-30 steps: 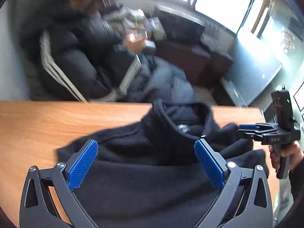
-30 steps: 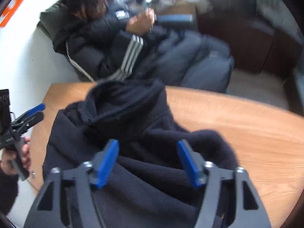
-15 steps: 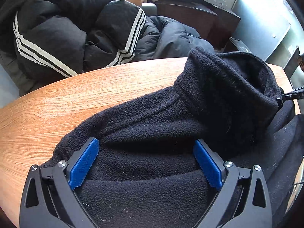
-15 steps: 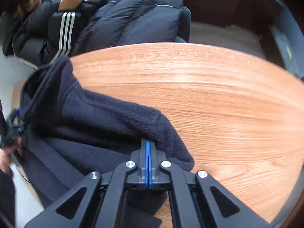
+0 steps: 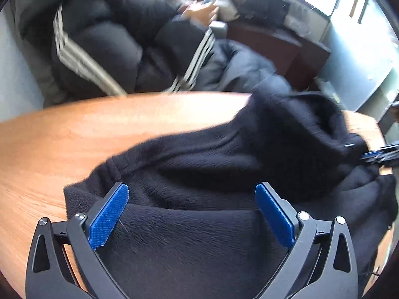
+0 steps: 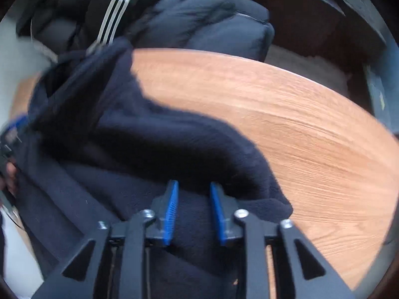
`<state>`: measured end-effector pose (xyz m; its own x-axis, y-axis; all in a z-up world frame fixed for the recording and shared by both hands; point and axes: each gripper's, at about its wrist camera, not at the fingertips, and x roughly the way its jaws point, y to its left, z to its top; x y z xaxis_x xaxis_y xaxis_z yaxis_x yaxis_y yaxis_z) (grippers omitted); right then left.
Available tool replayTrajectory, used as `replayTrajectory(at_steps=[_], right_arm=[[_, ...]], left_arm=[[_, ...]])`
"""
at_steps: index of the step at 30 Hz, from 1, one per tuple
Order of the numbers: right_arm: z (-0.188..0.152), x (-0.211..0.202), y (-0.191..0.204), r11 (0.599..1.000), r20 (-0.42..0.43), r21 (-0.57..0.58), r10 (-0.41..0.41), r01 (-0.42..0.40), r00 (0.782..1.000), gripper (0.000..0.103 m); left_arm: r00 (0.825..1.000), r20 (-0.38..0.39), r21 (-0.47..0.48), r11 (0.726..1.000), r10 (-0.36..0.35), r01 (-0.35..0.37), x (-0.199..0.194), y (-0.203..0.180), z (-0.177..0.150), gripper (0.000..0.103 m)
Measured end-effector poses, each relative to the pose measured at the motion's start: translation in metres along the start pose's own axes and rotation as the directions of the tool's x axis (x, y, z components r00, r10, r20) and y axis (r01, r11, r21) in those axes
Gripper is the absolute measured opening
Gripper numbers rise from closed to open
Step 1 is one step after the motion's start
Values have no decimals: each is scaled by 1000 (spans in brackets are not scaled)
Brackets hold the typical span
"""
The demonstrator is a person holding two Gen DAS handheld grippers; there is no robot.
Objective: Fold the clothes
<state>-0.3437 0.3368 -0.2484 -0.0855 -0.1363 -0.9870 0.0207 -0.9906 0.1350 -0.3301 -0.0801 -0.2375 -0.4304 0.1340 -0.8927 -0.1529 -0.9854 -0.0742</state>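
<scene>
1. The black fleece pullover (image 5: 224, 169) sprawls rumpled over the wooden table (image 5: 74, 137), lower centre, unfolded.
2. The left gripper (image 5: 192, 211) hovers spread wide over it, gripping nothing.
3. The right gripper (image 6: 193, 211) is opening, a fleece fold between its pads, probably to regrip.

Wooden table (image 6: 311, 129), orange-brown grain, curved far edge; dark navy fleece garment (image 6: 154, 144) lying rumpled directly on table, collar end toward far edge; bare wood right of garment in right wrist view, left of garment in left wrist view.
</scene>
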Motion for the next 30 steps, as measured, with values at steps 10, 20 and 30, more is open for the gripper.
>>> replayTrajectory(at_steps=[10,20,30], right_arm=[[-20,-79,1,994,310,7,-107,111,945,10],[-33,-49,196,927,402,-366,233,-77,886,78],[52,48,191,981,375,-158,164,-111,912,37]], left_arm=[[998,27,18,998,58,-58,24,9,11,103],[971,229,39,998,-63,56,-72,-17,-13,103],[979,184,16,996,-87,85,-71,-20,-50,103]])
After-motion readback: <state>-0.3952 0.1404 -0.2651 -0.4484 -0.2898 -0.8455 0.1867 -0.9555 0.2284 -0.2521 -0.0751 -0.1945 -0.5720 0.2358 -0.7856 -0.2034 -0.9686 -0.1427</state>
